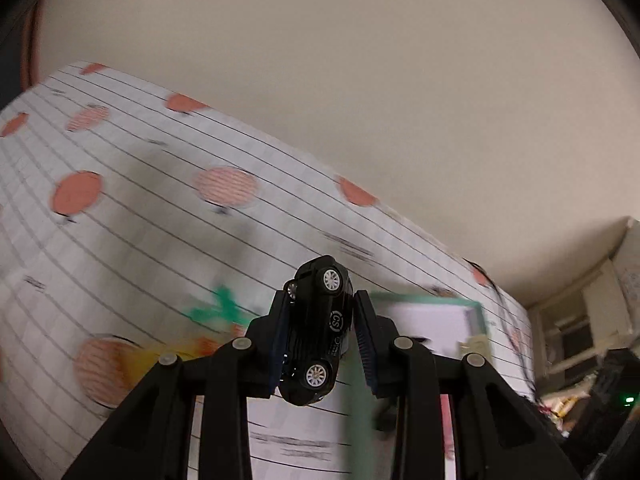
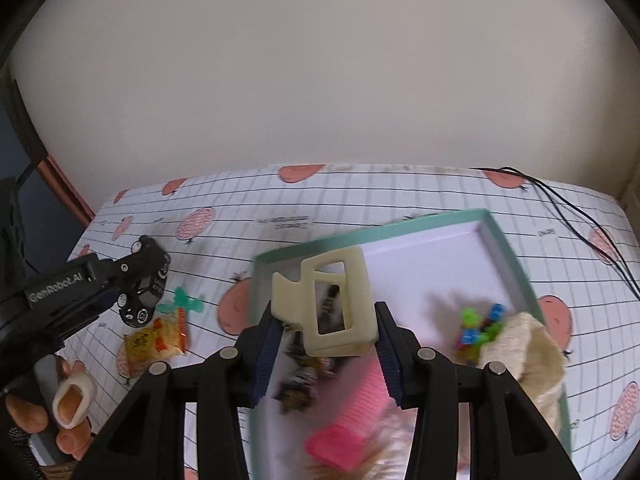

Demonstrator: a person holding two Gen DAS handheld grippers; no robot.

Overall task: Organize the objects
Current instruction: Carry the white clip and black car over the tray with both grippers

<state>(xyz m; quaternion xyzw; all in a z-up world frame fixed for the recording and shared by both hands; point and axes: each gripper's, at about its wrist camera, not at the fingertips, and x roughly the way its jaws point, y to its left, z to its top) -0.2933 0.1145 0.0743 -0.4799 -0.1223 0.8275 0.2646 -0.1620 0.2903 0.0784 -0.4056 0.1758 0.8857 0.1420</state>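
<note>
Pale wall rises behind a table covered with a gridded cloth [image 2: 360, 200] printed with pinkish-red round fruits. On that cloth sits a shallow tray [image 2: 505, 248] with a mint-green rim and white floor, and it holds a pink comb [image 2: 372, 384], a cluster of small bright plastic pieces [image 2: 478, 326], a cream furry item [image 2: 528, 344] against its right wall and some dark blurred objects I cannot make out. The right gripper [image 2: 329, 344] hangs over the tray's left part with its blue-padded jaws closed against the two sides of a cream hair claw clip [image 2: 332, 304], which stands up between them. Off to the left of the tray, the left gripper [image 1: 320, 332] has its jaws pressed on a black toy car [image 1: 318, 332], gripped roof and underside so the car is turned on its side with two wheels facing the camera, raised clear of the cloth. Just beside it on the cloth lie a small green toy palm tree [image 2: 182, 304] and a yellow snack packet [image 2: 154, 340]. A black cable [image 2: 568, 208] trails across the far right corner. A hand [image 2: 60, 412] with a bandaged finger wraps the left gripper's handle.
</note>
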